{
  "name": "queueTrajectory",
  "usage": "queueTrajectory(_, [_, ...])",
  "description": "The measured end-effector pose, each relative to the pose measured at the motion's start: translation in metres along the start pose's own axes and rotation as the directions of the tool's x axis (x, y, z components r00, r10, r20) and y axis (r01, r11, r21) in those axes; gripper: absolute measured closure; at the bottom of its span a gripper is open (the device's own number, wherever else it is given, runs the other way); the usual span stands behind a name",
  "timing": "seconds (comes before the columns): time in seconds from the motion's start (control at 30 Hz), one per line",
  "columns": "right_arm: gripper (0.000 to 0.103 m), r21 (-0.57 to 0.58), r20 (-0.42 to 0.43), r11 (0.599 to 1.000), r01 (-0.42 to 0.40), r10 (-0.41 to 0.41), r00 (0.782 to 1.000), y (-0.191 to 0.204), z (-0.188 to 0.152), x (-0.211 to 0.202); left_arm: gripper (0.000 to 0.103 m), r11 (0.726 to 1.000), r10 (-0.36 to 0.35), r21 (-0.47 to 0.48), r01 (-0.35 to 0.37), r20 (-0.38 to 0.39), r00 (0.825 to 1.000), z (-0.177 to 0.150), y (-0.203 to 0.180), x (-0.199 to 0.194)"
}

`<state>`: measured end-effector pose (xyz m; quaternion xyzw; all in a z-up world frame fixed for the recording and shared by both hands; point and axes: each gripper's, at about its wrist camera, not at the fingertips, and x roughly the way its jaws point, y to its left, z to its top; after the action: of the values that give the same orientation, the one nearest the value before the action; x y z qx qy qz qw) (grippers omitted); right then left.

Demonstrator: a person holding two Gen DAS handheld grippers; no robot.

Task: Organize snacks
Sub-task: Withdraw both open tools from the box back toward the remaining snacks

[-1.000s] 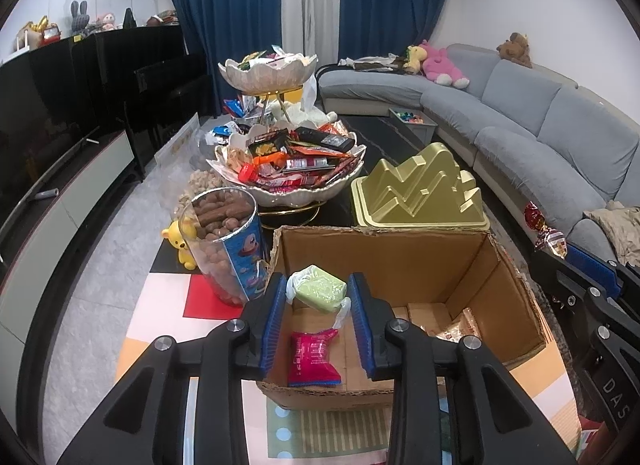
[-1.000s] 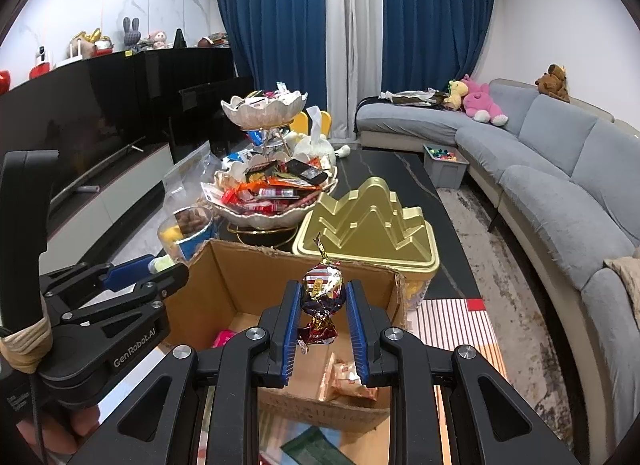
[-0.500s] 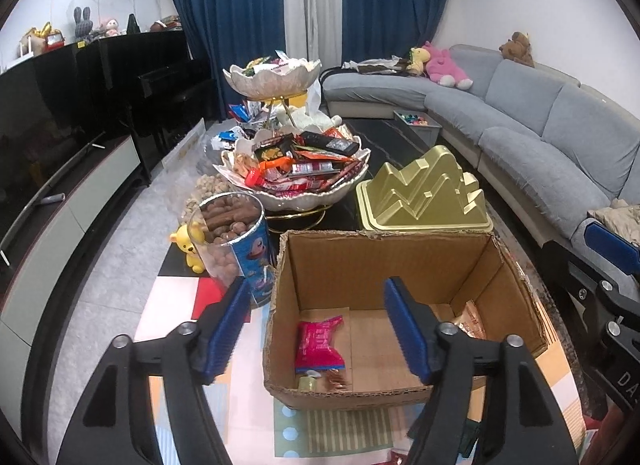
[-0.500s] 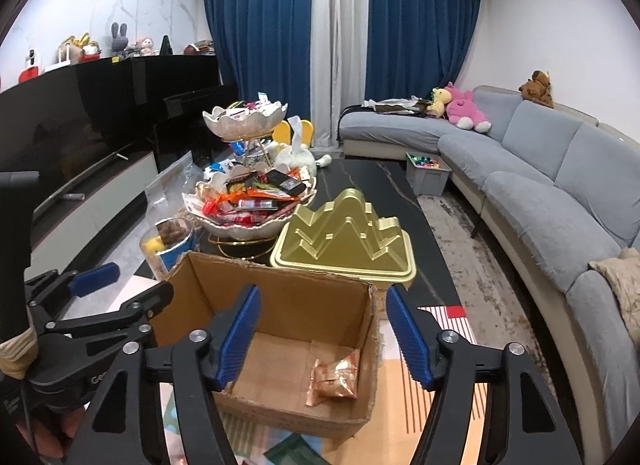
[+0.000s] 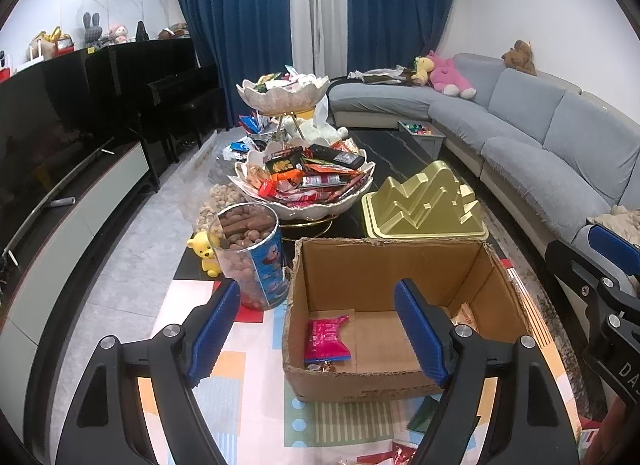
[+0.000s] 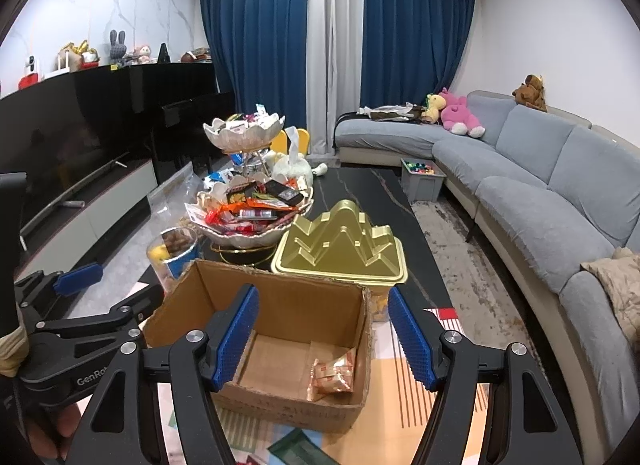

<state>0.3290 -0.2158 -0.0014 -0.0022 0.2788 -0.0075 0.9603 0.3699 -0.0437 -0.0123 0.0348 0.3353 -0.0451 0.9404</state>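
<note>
Both claws hovered above the cardboard box [image 5: 384,261] near the worktop's front edge. Left claw [image 5: 316,329] stood spread with nothing between its pads, its jaws having just opened further; a pink snack packet [image 5: 326,339] lay on the box floor. Right claw [image 6: 322,339] stood spread and empty too; an orange snack packet [image 6: 334,373] lay in the box's right corner.

Both tongs have let go: the left tongs [image 5: 316,329] have just been opening and no longer hold the green packet, nothing between their pads. The right tongs [image 6: 322,339] — spread too — have dropped the striped candy, and hang empty above the cardboard box [image 5: 384,265].
</note>
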Motion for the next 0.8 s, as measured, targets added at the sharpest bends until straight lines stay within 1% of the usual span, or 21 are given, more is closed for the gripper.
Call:
queueTrajectory(0.47, [0.035,0.006,0.021,1.000,-0.009,0.009,1.000,0.003,0.000,-0.027,0.023,1.000,0.008,-0.011,-0.008,0.014,1.000,-0.006,0.005,-0.035])
queueTrajectory(0.8, [0.035,0.010,0.020,1.000,-0.009,0.009,1.000,0.005,-0.006,-0.038,0.023,1.000,0.009,-0.007,-0.009,0.019,1.000,-0.012,0.007,-0.045])
